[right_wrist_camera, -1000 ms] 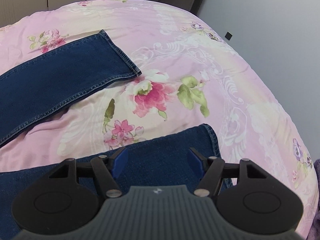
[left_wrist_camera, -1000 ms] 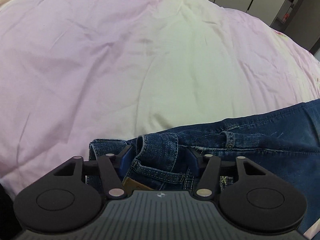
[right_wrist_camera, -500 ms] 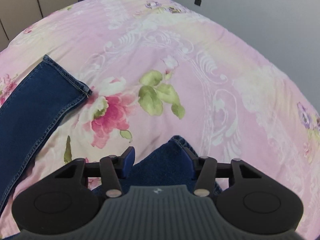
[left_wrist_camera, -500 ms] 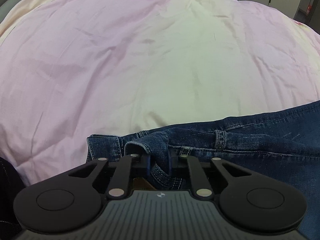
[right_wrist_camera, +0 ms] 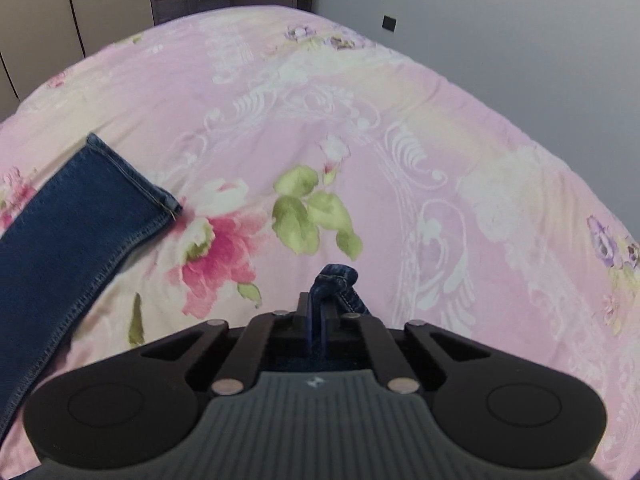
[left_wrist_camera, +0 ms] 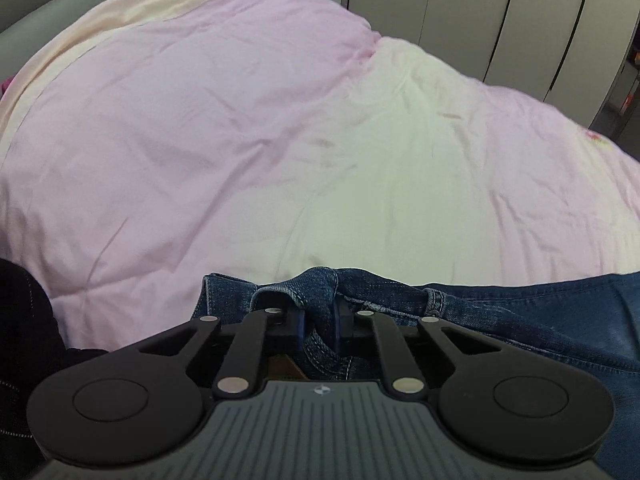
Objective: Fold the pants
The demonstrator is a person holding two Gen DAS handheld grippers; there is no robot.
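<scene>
Our left gripper (left_wrist_camera: 319, 326) has just been closing and now pinches a bunched fold of the jeans' waistband (left_wrist_camera: 316, 300) between its blue pads; our own gripper body hides what lies below the fold. Beyond it the jeans (left_wrist_camera: 540, 320) run off the right edge, cut off there, on a plain pink and cream duvet (left_wrist_camera: 240, 140). A dark sleeve (left_wrist_camera: 24, 320) shows at the left edge. Far off stand pale wardrobe doors (left_wrist_camera: 500, 20).

Our right gripper (right_wrist_camera: 317, 322) has also just been closing and is clamped on a gathered leg hem (right_wrist_camera: 334, 278); the leg behind it is hidden under the gripper. The other leg (right_wrist_camera: 80, 232) lies flat to the left on the flowered bedspread (right_wrist_camera: 400, 160), well apart, its upper part out of frame. A grey wall (right_wrist_camera: 500, 20) lies beyond.
</scene>
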